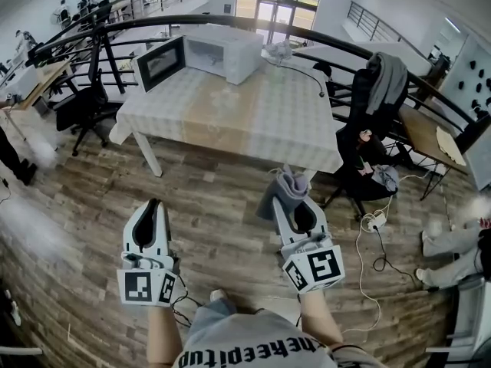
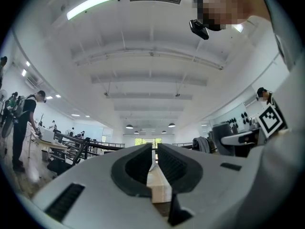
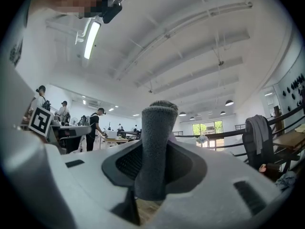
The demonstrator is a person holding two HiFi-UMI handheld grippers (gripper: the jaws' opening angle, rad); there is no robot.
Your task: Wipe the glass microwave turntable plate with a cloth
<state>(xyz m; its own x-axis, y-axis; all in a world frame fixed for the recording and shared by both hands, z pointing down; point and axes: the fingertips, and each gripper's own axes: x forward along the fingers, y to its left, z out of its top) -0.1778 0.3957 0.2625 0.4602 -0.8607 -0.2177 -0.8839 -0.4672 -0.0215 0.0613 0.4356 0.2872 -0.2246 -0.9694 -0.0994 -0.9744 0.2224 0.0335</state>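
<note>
A white microwave (image 1: 226,52) stands at the far end of the checked table (image 1: 253,121), its door (image 1: 161,62) swung open to the left. I cannot make out the glass turntable plate in any view. Both grippers hang low over the wooden floor, well short of the table. My right gripper (image 1: 294,204) is shut on a grey cloth (image 1: 282,192), which sticks up between the jaws in the right gripper view, cloth (image 3: 155,149). My left gripper (image 1: 156,205) is shut with nothing in it, its jaws pressed together in the left gripper view (image 2: 153,162).
A black office chair (image 1: 80,102) stands left of the table, and a chair draped with a grey jacket (image 1: 387,79) on the right. A white power strip and cables (image 1: 374,221) lie on the floor at right. A curved black railing (image 1: 337,48) runs behind the table.
</note>
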